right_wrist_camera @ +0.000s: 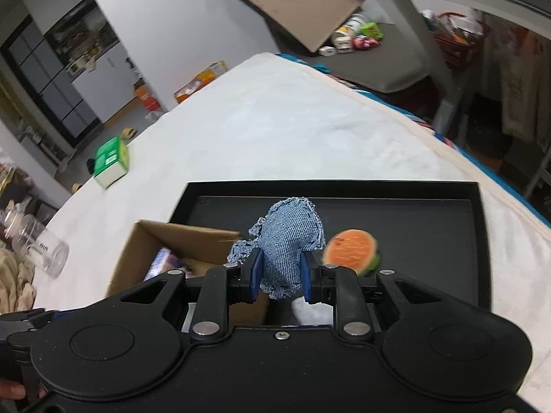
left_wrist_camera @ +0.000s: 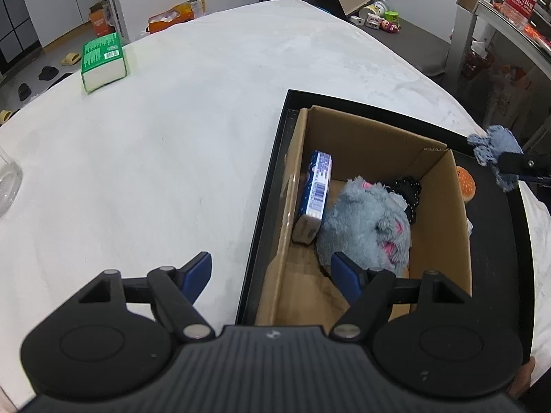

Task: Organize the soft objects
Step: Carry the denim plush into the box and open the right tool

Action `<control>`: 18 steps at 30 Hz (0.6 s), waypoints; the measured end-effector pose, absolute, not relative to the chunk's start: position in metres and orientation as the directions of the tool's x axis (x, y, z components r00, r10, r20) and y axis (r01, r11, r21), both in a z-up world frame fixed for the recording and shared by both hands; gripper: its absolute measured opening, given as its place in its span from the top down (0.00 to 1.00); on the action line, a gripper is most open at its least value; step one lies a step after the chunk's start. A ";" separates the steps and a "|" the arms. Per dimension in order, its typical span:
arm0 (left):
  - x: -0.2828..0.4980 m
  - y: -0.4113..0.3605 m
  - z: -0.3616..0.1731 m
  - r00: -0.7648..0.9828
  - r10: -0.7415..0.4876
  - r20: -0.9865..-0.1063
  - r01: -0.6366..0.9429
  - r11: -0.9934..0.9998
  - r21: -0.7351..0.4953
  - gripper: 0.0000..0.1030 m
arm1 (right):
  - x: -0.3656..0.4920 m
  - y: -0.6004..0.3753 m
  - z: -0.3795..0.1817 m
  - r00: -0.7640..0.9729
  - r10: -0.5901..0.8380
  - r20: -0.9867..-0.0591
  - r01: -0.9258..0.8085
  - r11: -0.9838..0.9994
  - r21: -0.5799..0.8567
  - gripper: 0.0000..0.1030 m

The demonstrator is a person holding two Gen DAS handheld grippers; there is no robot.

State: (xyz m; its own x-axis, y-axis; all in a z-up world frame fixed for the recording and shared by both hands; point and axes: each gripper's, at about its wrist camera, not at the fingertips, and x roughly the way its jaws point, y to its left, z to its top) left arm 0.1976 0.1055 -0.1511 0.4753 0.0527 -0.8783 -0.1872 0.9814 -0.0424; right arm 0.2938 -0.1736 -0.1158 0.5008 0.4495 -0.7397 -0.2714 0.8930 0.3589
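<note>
A cardboard box (left_wrist_camera: 440,206) stands in a black tray (left_wrist_camera: 272,172) on the white table. Inside it lie a grey plush toy (left_wrist_camera: 365,223), a blue-and-white tissue pack (left_wrist_camera: 315,192) and a black item (left_wrist_camera: 409,189). My left gripper (left_wrist_camera: 272,275) is open and empty over the box's near left wall. My right gripper (right_wrist_camera: 280,275) is shut on a denim soft toy (right_wrist_camera: 289,241) and holds it above the tray (right_wrist_camera: 430,213), beside the box (right_wrist_camera: 151,241). The toy also shows in the left wrist view (left_wrist_camera: 492,151). An orange watermelon-slice toy (right_wrist_camera: 351,249) lies in the tray.
A green tissue pack (left_wrist_camera: 103,62) lies at the table's far left. A clear glass jar (right_wrist_camera: 41,247) lies at the left edge. Boxes, shoes and toys lie on the floor beyond the table. A metal shelf (left_wrist_camera: 499,34) stands at the right.
</note>
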 end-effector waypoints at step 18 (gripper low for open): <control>0.188 0.118 -0.168 0.477 -0.059 -0.877 -0.173 0.972 -0.160 0.84 | 0.270 -0.113 -0.107 0.462 0.459 -0.759 -0.379 0.876 0.299 0.76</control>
